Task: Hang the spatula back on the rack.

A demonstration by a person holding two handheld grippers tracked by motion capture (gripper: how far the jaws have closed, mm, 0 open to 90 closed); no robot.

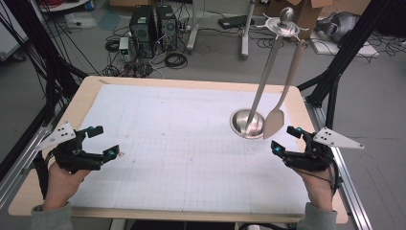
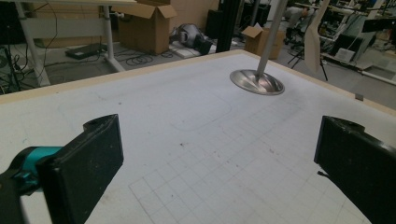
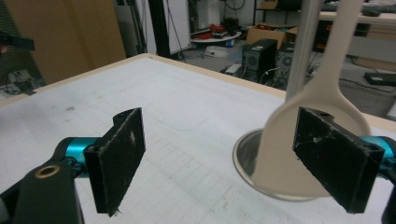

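Observation:
A metal stand (image 1: 247,123) with a round base and a tall pole stands on the right half of the white gridded mat (image 1: 182,143). From its top hooks (image 1: 286,24) hangs a beige spatula (image 1: 274,123), blade down beside the base. My right gripper (image 1: 285,140) is open just in front of the blade, nothing held. In the right gripper view the spatula (image 3: 285,154) hangs close beyond my open right gripper (image 3: 219,158), partly behind one jaw. My left gripper (image 1: 104,142) is open and empty at the mat's left edge; the left gripper view shows the stand (image 2: 257,82) far off.
The wooden table's (image 1: 191,84) edges frame the mat. Past the far edge, the floor holds computer towers (image 1: 152,24), cables and cardboard boxes (image 2: 149,23). Black frame posts (image 1: 344,52) rise at the table's right and left sides.

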